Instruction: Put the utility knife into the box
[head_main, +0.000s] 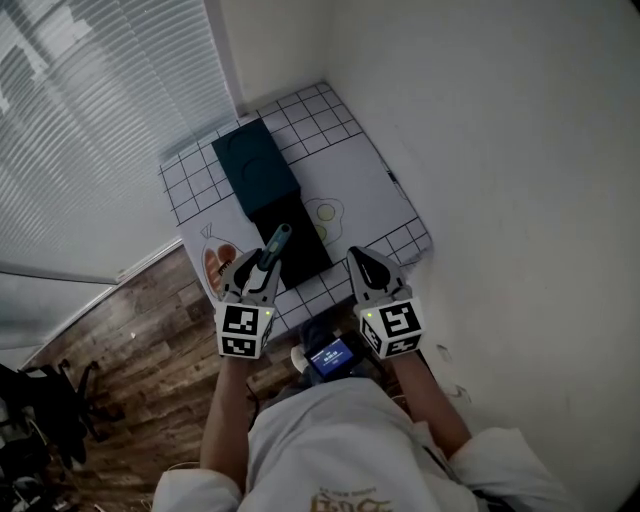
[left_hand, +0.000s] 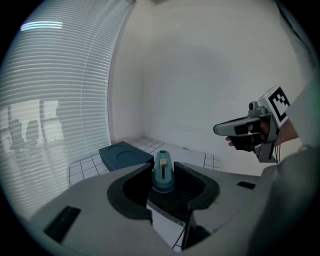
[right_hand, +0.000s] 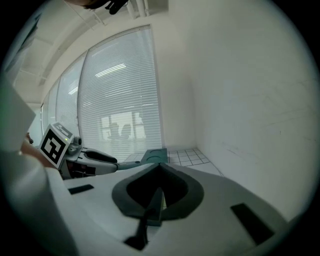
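Side by side, both hands pointed forward, tilted slightly down over the desk (head_main: 350, 170). The left gripper (head_main: 252, 262) pinched the teal utility knife (head_main: 272, 245) by the black box (head_main: 303, 252). The right gripper (head_main: 358, 256) was pressed together, empty.

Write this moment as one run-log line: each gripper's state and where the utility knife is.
left gripper: shut on utility knife | right gripper: shut, empty | box: on table, utility knife not yet inside
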